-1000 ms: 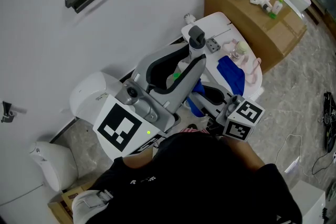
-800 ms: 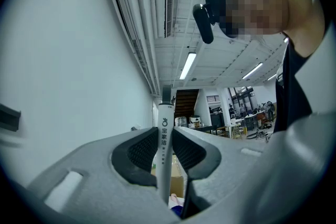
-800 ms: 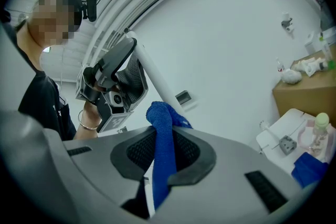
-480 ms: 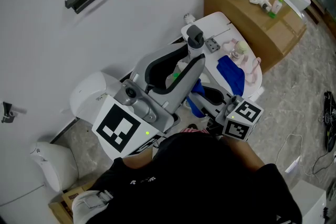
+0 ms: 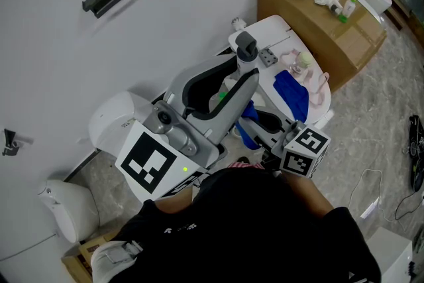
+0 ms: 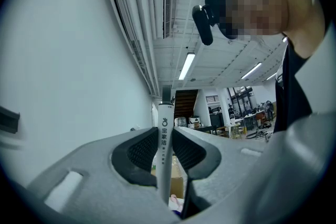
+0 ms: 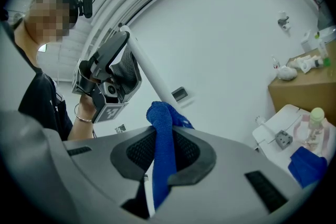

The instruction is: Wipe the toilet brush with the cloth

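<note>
Brush clamped in the left, cloth in the right, wiping in mid-air

Left gripper view: squeezing the white handle of the toilet brush [image 6: 165, 147] between the pads of the left gripper [image 6: 166, 131]. No sign of the bristle end, cut off below. Right gripper view: pinching the blue cloth [image 7: 159, 123] tight in the right gripper [image 7: 164, 136], bunched up against the slanting handle, further down it from the other gripper. Probably best to keep the left steady, press the cloth round the handle and drag along its length, then roll the brush for the far side. Can't tell how far round the cloth wraps. Head view: holding everything above a white surface [image 5: 281, 28] with a spare blue rag [image 5: 291, 93] on it. Hard to spot the brush head behind the grippers.
</note>
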{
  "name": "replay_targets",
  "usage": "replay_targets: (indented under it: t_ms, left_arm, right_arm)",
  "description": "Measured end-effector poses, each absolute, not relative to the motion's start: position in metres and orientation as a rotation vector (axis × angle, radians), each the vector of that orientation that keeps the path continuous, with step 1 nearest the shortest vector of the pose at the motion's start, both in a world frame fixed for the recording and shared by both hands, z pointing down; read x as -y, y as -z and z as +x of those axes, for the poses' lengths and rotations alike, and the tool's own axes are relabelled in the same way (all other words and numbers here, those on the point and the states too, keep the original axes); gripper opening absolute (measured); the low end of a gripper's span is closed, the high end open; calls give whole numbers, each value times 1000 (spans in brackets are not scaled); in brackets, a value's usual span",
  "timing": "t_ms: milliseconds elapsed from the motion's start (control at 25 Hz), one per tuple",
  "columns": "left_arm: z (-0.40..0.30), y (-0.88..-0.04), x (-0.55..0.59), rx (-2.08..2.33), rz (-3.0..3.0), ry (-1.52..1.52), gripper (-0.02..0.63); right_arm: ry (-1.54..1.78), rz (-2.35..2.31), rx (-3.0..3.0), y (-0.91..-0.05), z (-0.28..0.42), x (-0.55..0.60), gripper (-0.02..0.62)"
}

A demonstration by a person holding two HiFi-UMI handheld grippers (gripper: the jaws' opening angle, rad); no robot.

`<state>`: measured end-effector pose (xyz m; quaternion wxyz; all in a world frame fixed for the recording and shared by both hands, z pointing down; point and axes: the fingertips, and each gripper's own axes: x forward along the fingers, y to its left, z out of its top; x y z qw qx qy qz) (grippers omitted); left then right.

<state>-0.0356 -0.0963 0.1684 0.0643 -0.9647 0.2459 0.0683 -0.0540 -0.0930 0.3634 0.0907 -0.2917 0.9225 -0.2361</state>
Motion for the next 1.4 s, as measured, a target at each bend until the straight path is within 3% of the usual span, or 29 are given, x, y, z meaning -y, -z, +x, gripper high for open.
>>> replay_targets:
  t_ms: [1400]
  left_arm:
    - [-26,-161,92,-674,-2952,-195,91]
  right_arm:
    - [855,-986,-2730,-413,-41,95,63]
